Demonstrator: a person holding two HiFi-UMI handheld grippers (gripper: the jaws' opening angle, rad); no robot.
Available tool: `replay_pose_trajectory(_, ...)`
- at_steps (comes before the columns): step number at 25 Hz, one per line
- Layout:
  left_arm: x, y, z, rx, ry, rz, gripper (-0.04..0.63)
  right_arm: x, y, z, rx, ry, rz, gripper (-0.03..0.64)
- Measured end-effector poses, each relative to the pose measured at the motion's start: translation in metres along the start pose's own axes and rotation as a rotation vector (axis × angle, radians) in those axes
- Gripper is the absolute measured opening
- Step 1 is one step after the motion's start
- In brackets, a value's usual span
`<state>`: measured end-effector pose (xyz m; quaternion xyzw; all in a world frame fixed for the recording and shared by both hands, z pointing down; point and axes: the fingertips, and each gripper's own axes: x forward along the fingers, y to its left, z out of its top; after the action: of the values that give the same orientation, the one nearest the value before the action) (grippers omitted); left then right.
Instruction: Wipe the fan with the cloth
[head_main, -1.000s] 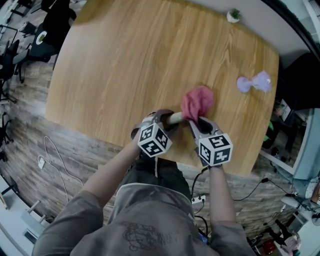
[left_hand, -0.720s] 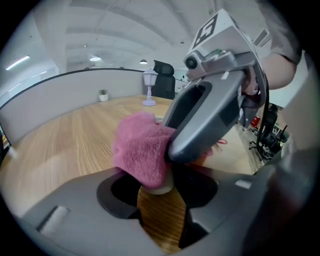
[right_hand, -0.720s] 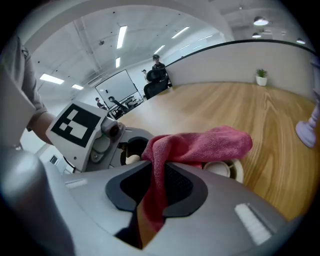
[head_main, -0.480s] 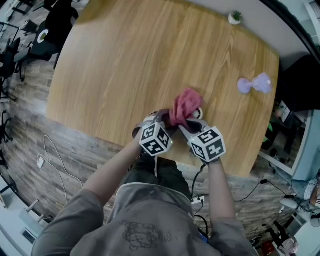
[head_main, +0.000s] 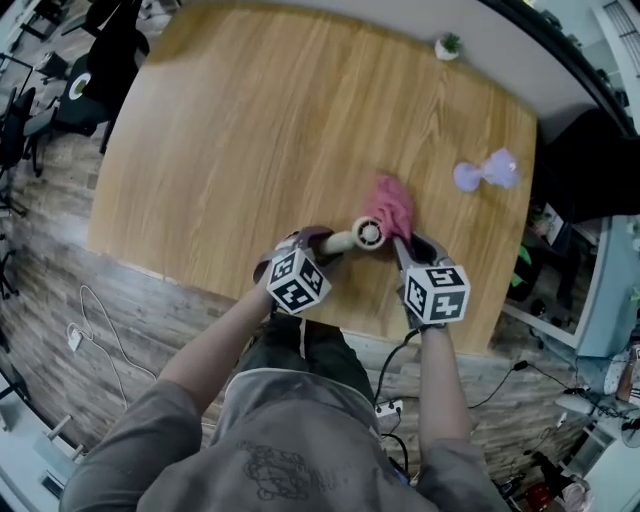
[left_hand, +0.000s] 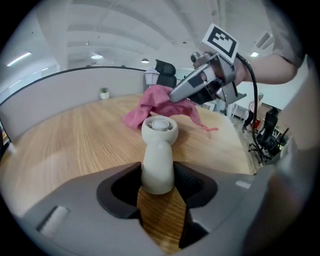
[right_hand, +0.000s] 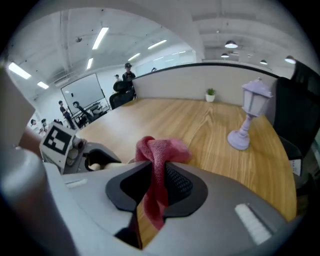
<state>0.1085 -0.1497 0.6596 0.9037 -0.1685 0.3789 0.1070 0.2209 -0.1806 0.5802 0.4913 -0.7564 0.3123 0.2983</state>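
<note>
A small white hand fan (head_main: 366, 235) lies level just above the wooden table (head_main: 250, 130), its handle clamped in my left gripper (head_main: 325, 241), which is shut on it. The left gripper view has the fan (left_hand: 159, 145) sticking out from between the jaws, round head facing away. My right gripper (head_main: 405, 246) is shut on a pink cloth (head_main: 392, 204), bunched just right of the fan's head. In the right gripper view the cloth (right_hand: 159, 155) hangs pinched between the pads and the left gripper (right_hand: 95, 162) is at the left.
A lilac lamp-shaped ornament (head_main: 485, 171) stands on the table to the right, also in the right gripper view (right_hand: 247, 117). A small potted plant (head_main: 446, 45) sits at the far edge. The table's near edge runs just under both grippers. Office chairs stand off to the left.
The right gripper swept the cloth left over the fan's head, then back to the right; the head now shows uncovered. The left gripper held the fan still.
</note>
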Motion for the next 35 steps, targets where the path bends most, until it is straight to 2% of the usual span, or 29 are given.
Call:
replay_pose_trajectory(3, -0.004, 0.004, -0.003, -0.088, 0.010, 0.009, 0.202, -0.020, -0.003, 0.022, 0.054, -0.097, -0.005, 0.080)
replay_pose_trajectory(4, -0.007, 0.005, -0.003, -0.113, 0.015, 0.011, 0.223, -0.026, -0.002, 0.028, 0.055, -0.116, -0.002, 0.080)
replay_pose_trajectory(9, -0.041, 0.018, 0.001, -0.138, 0.010, 0.068, 0.242, -0.056, 0.015, 0.062, 0.032, -0.208, 0.036, 0.080)
replay_pose_trajectory(13, -0.091, 0.038, 0.030, -0.161, -0.082, 0.132, 0.222, -0.087, 0.036, 0.097, 0.000, -0.301, 0.068, 0.080)
replay_pose_trajectory(15, -0.122, 0.046, 0.054, -0.171, -0.150, 0.163, 0.143, -0.105, 0.048, 0.115, -0.022, -0.349, 0.080, 0.080)
replay_pose_trajectory(16, -0.136, 0.050, 0.066, -0.173, -0.185, 0.181, 0.135, -0.114, 0.054, 0.123, -0.033, -0.373, 0.084, 0.080)
replay_pose_trajectory(22, -0.211, 0.064, 0.134, -0.145, -0.368, 0.270, 0.112, -0.166, 0.078, 0.171, -0.106, -0.505, 0.075, 0.080)
replay_pose_trajectory(26, -0.256, 0.064, 0.179, -0.129, -0.501, 0.285, 0.109, -0.203, 0.095, 0.200, -0.142, -0.598, 0.072, 0.080)
replay_pose_trajectory(33, -0.324, 0.058, 0.233, 0.013, -0.606, 0.395, 0.097, -0.267, 0.117, 0.231, -0.176, -0.752, 0.047, 0.080)
replay_pose_trajectory(35, -0.342, 0.053, 0.245, 0.003, -0.644, 0.406, 0.088, -0.282, 0.121, 0.235, -0.183, -0.784, 0.037, 0.080)
